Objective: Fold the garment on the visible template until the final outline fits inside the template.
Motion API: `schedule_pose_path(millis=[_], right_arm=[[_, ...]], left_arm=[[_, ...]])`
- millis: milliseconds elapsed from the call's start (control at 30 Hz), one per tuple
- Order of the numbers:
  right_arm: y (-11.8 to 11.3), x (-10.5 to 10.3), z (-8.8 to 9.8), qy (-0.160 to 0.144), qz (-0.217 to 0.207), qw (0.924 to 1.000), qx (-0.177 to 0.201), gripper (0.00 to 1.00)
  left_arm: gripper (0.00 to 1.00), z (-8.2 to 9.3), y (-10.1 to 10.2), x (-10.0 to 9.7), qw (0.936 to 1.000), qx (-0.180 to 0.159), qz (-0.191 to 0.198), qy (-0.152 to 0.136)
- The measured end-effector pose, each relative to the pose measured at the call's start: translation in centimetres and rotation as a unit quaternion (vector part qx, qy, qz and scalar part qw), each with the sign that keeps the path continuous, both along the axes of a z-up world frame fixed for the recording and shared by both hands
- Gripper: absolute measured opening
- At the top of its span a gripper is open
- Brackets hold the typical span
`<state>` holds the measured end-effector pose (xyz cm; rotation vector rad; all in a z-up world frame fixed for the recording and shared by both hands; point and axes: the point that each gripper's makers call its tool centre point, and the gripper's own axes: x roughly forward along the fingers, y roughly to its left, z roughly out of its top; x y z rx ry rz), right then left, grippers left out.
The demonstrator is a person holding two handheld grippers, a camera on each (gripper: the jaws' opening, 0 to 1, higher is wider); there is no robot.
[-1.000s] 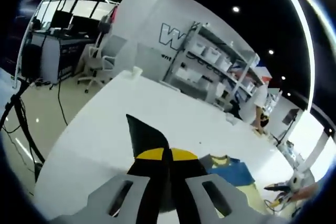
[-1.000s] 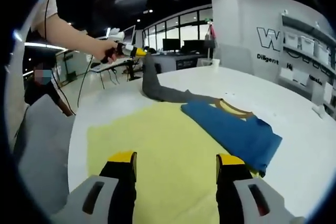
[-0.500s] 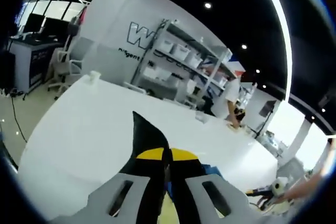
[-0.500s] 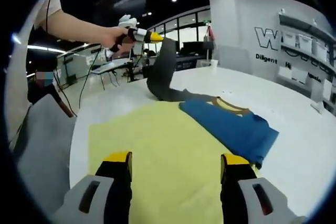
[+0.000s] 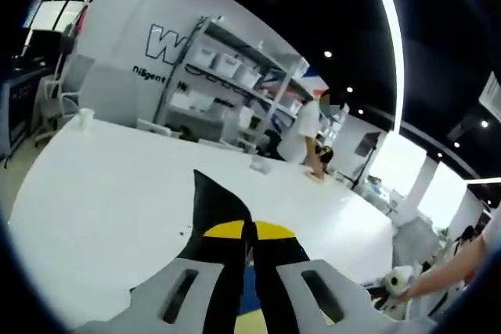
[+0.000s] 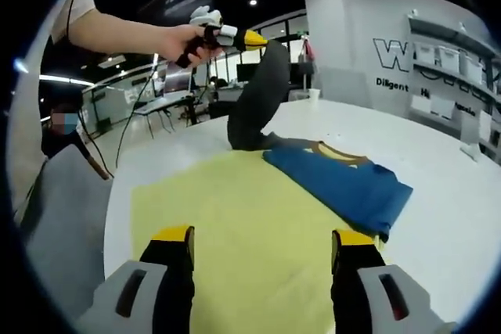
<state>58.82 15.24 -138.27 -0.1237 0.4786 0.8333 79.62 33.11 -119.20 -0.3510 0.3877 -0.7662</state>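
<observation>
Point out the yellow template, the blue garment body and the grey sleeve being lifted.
yellow template (image 6: pixel 243 232): right gripper view, bare middle of the sheet.
blue garment body (image 6: pixel 344 185): right gripper view, centre of the folded blue panel.
grey sleeve (image 6: pixel 258 99): right gripper view, mid-length of the raised part hanging from the left gripper (image 6: pixel 252 38).

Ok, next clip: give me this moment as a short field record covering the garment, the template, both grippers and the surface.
garment: blue shirt with yellow collar, partly folded, its dark grey sleeve lifted off the table
template: pale yellow rectangular sheet lying flat, the shirt on its far right part
left gripper: fingers shut on the dark grey sleeve, held up above the table
right gripper: fingers open, empty, over the yellow sheet
surface: white round table
</observation>
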Motion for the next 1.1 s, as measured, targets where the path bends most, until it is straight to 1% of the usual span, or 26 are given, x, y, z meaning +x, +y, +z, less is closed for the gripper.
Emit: schedule_pose_path(millis=[233, 333, 467, 533, 633, 667, 800, 833, 1100], right_arm=[[-0.4, -0.2, 0.0, 0.002, -0.007, 1.0000, 0.004, 0.70], [-0.6, -0.4, -0.1, 0.004, -0.009, 0.9999, 0.005, 0.70], [-0.8, -0.5, -0.3, 0.006, -0.012, 0.9999, 0.007, 0.70], [-0.8, -0.6, -0.3, 0.008, -0.013, 0.9999, 0.008, 0.70], [-0.8, -0.6, -0.5, 0.011, -0.014, 0.9998, 0.008, 0.70], [-0.9, -0.6, -0.6, 0.011, -0.014, 0.9998, 0.008, 0.70], [-1.0, -0.5, -0.6, 0.013, -0.015, 0.9998, 0.009, 0.70], [-1.0, -0.5, -0.6, 0.013, -0.016, 0.9997, 0.010, 0.70], [-1.5, -0.5, -0.8, 0.018, -0.020, 0.9996, 0.009, 0.70]], left_arm=[[0.00, 0.2, -4.3, 0.0, 0.9990, 0.000, -0.045, -0.003], [0.00, 0.0, -6.1, -0.1, 0.9980, 0.001, -0.064, -0.002], [0.00, -0.8, -8.7, -0.7, 0.9956, 0.007, -0.094, 0.003], [0.00, -1.6, -9.7, -0.9, 0.9941, 0.021, -0.106, 0.001], [0.00, -3.0, -10.9, -0.8, 0.9926, 0.033, -0.116, 0.008], [0.00, -3.7, -11.3, -0.9, 0.9915, 0.042, -0.123, 0.010], [0.00, -5.7, -12.4, -1.0, 0.9880, 0.065, -0.139, 0.019], [0.00, -5.8, -12.5, -1.0, 0.9879, 0.066, -0.139, 0.020], [0.01, -9.4, -14.2, -1.6, 0.9836, 0.086, -0.152, 0.045]])
